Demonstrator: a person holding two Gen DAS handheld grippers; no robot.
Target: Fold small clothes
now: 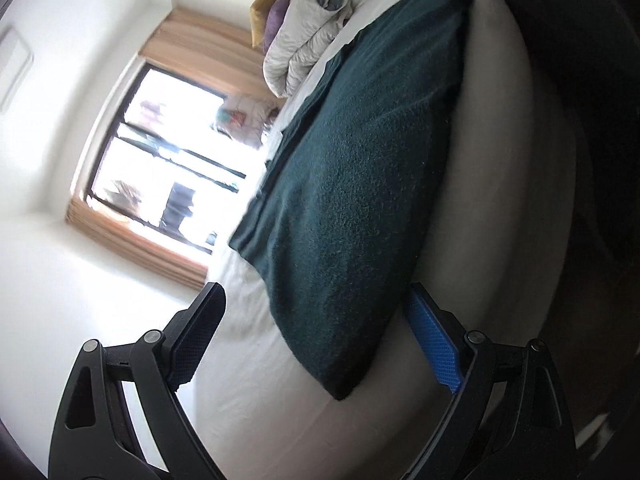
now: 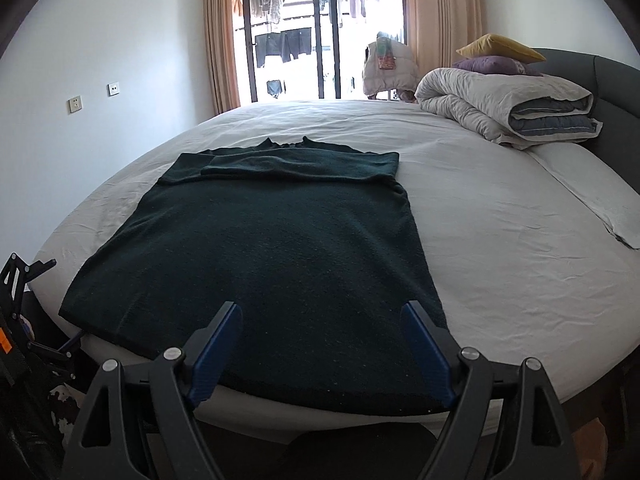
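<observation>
A dark green knit sweater (image 2: 264, 240) lies flat on the white bed (image 2: 500, 240), sleeves folded across its upper part, hem at the near edge. My right gripper (image 2: 322, 312) is open just above the hem's right half. In the left wrist view, which is rolled sideways, the sweater (image 1: 352, 168) runs along the bed (image 1: 256, 400). My left gripper (image 1: 316, 296) is open, its jaws straddling the sweater's near corner; whether they touch it I cannot tell. The left gripper also shows at the right wrist view's left edge (image 2: 24, 276).
A folded grey-white duvet (image 2: 508, 108) with purple and yellow pillows (image 2: 500, 56) sits at the bed's far right by the dark headboard (image 2: 612, 92). A window with curtains and hanging laundry (image 2: 320, 28) is behind. A white wall (image 2: 100, 80) is at left.
</observation>
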